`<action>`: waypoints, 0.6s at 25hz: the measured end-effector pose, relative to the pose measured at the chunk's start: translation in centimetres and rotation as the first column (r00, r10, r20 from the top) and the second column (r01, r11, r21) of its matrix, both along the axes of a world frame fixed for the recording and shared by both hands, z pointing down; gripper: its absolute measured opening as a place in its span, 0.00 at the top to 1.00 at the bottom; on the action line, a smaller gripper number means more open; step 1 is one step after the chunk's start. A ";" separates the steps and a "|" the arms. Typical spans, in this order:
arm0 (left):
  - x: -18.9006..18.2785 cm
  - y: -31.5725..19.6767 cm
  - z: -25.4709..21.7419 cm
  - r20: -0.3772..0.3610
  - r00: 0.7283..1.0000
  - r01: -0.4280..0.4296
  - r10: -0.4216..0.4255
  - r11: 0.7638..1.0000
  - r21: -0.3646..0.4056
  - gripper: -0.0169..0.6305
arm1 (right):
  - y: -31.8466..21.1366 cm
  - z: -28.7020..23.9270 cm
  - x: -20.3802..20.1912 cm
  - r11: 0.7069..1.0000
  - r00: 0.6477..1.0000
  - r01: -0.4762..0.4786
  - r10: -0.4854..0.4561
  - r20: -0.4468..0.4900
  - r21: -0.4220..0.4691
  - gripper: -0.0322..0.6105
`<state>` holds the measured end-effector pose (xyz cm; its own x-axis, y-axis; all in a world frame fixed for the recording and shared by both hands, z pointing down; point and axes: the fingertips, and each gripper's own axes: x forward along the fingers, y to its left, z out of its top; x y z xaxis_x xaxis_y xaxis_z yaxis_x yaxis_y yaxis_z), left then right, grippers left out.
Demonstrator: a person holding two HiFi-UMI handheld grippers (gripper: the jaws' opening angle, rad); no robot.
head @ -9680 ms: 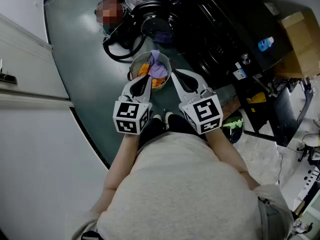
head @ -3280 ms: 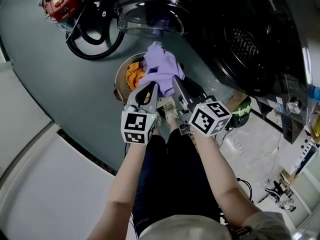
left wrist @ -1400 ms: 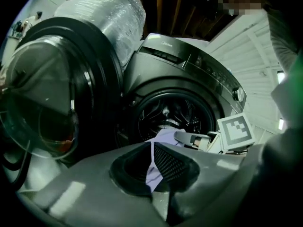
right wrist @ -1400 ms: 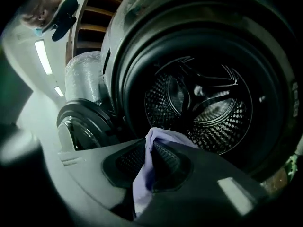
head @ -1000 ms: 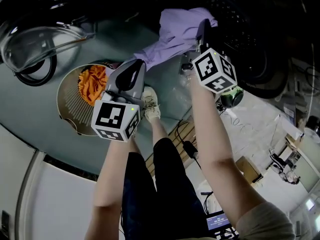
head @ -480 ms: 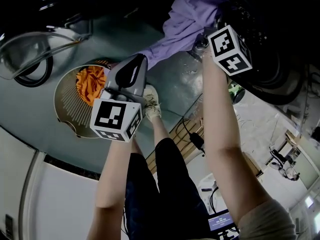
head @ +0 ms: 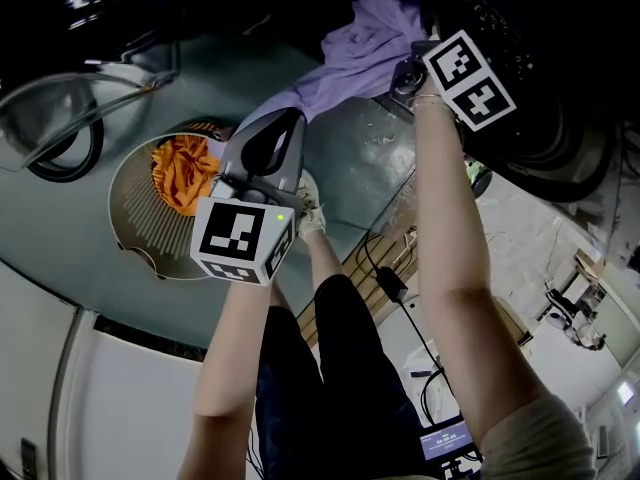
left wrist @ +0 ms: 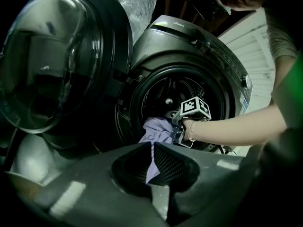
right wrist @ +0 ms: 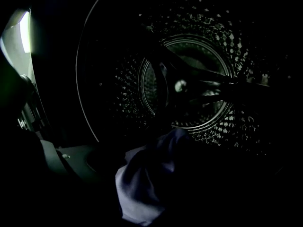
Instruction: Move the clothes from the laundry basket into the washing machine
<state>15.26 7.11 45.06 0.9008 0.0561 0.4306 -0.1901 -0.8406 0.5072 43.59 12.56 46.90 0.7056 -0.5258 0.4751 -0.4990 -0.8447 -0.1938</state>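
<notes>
A purple garment (head: 350, 53) stretches between both grippers. My right gripper (head: 405, 48) is shut on its bunched upper end at the mouth of the washing machine drum (left wrist: 187, 105); the right gripper view shows that bunch (right wrist: 147, 178) just inside the dark drum (right wrist: 189, 84). My left gripper (head: 288, 118) is lower and shut on the garment's thin tail (left wrist: 151, 157), outside the machine. The round laundry basket (head: 135, 233) stands on the floor at the left, with an orange garment (head: 183, 166) in it.
The machine's glass door (left wrist: 47, 65) hangs open to the left of the drum. A black hose loop (head: 60, 158) lies on the floor beside the basket. The person's legs and a shoe (head: 312, 208) are below the grippers, with cables (head: 385, 278) to the right.
The right gripper has carried the purple garment's upper end farther up into the drum mouth. The left gripper has shifted slightly right, still on the tail.
</notes>
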 end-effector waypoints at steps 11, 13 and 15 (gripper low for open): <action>-1.3 0.6 0.3 0.025 1.000 -0.008 0.008 1.000 0.003 0.96 | 1.6 -3.8 -5.5 0.998 0.998 0.038 -0.040 0.045 0.047 0.29; -1.7 0.9 0.4 0.030 1.000 -0.010 0.010 1.000 0.001 0.96 | 2.2 -2.7 -8.4 0.997 0.996 0.060 -0.062 0.065 0.044 0.27; -2.2 1.2 0.8 0.038 0.999 -0.015 0.015 1.000 -0.003 0.96 | 2.9 -0.4 -11.4 0.997 0.990 0.077 -0.079 0.114 0.026 0.23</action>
